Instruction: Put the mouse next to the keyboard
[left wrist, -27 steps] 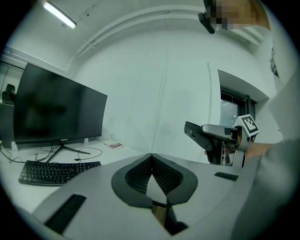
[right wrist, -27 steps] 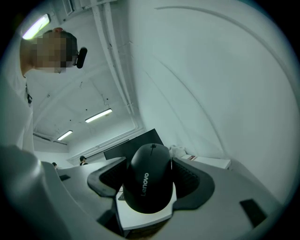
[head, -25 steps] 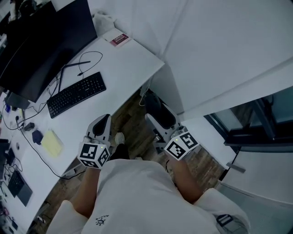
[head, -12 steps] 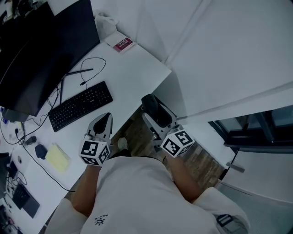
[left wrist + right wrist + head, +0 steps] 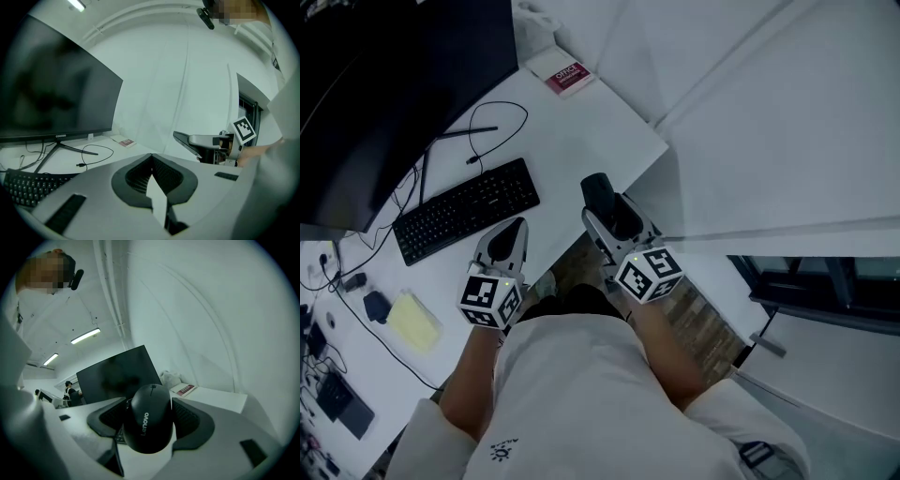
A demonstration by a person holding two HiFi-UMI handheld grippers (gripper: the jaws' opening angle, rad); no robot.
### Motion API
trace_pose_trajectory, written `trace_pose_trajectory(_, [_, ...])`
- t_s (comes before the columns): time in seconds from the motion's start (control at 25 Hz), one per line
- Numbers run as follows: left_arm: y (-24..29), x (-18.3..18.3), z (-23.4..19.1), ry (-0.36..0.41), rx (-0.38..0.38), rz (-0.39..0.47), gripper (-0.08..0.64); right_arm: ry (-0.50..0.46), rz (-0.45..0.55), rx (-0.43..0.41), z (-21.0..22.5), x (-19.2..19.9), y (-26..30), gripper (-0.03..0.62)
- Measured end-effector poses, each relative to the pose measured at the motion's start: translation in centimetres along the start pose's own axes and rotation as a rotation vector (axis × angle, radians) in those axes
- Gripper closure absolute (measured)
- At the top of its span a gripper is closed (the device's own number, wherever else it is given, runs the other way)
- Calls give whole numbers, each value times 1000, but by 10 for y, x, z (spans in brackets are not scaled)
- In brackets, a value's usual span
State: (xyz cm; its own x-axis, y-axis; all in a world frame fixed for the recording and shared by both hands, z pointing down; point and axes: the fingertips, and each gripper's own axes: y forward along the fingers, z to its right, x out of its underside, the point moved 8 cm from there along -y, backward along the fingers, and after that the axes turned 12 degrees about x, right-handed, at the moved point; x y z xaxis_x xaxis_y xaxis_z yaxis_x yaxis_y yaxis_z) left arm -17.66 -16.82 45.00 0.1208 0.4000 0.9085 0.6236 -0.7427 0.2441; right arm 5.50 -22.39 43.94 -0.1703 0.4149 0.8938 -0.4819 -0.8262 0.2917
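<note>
Clearly gripped, the black mouse (image 5: 149, 420) sits between the jaws of the right gripper (image 5: 609, 214), which press on its two sides. It hangs at the white desk's (image 5: 581, 122) front edge, off the right end of the keyboard (image 5: 467, 209) and apart from it. The left gripper (image 5: 152, 174) hovers just below the keyboard, jaws together, nothing between them. Behind stands a dark monitor (image 5: 394, 84).

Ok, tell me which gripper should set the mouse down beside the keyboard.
The right gripper. It grips the mouse and hangs at the desk edge, just right of the keyboard. The left gripper is shut and empty, so it would need a handover first.
</note>
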Motion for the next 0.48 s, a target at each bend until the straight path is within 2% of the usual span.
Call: trace_pose_trajectory(0.48, [17, 8, -10, -56, -124, -10, 549, -62, -108, -71, 12, 10, 53, 281])
